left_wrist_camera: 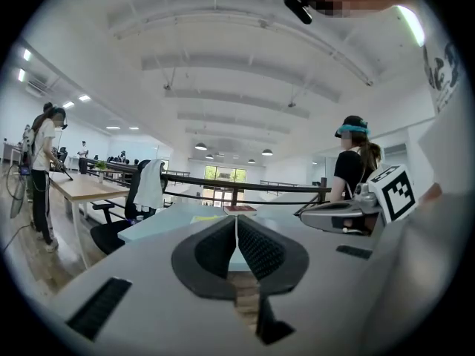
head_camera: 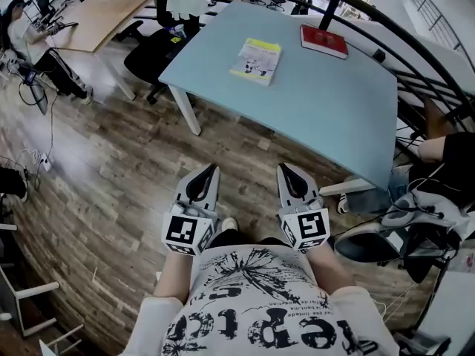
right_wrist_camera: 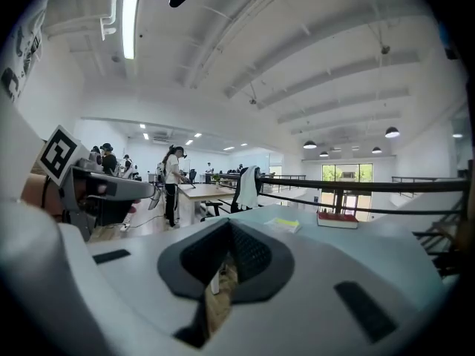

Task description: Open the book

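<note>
An open office with a wood floor (head_camera: 111, 169) and a pale blue table (head_camera: 319, 110). A black railing (head_camera: 427, 69) crosses the table's far right corner, and the book covers are too small to read. The left gripper (head_camera: 212, 167) and right gripper (head_camera: 285, 167) are both clenched on nothing, side by side over the floor. The yellow-and-white book (head_camera: 256, 60) and the red book (head_camera: 323, 41) lie closed on the table, well ahead of the jaw tips.

At the bottom centre of the head view the person wears a white short-sleeved T-shirt (head_camera: 260, 310) printed with black lettering and a splashy black graphic. Just above it, the left gripper (head_camera: 211, 169) and right gripper (head_camera: 285, 169) have pale grey tapered shells, dark ribbed pads (left_wrist_camera: 261, 249), and cubes (head_camera: 185, 231) bearing black-and-white square markers.
</note>
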Demonstrator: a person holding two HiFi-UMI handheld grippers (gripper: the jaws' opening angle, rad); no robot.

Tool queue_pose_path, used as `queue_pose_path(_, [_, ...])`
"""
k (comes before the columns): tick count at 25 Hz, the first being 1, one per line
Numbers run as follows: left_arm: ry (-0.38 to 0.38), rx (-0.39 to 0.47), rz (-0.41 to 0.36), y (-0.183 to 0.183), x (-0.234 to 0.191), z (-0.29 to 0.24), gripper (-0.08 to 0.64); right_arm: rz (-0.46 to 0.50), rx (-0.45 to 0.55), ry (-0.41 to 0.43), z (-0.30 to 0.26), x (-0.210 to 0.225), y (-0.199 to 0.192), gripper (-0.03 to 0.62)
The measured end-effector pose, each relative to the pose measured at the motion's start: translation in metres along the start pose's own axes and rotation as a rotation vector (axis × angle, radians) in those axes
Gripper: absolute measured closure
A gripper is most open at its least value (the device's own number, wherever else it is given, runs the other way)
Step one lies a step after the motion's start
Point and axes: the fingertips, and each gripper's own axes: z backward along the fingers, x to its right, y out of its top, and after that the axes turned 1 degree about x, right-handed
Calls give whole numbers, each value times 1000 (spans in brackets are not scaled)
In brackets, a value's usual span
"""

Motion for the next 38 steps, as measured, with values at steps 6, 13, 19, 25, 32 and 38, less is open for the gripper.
queue_pose_path(6, [-22, -19, -8, 1, -46, -35, 537, 10, 1, -27, -54, 9, 5, 581])
queue_pose_path(13, [-21, -72, -6, -16, -80, -94, 537, -12, -19, -39, -116, 42, -5, 581])
queue_pose_path(19, [-25, -68, -43, 1, -104, -178, 537, -24, -8, -35, -184, 98, 0, 581])
queue_pose_path(25, [-43, -66, -65, 13, -124, -266, 537, -41, -16, -58, -241, 162, 2, 581])
queue_pose_path(32, [-84, -126, -109, -6, -131, -355, 537, -46, -46, -92, -285, 225, -11, 581])
queue_pose_path(38, [-162, -258, -148, -43, -122, -416, 535, -83, -105, -108, -306, 262, -28, 581])
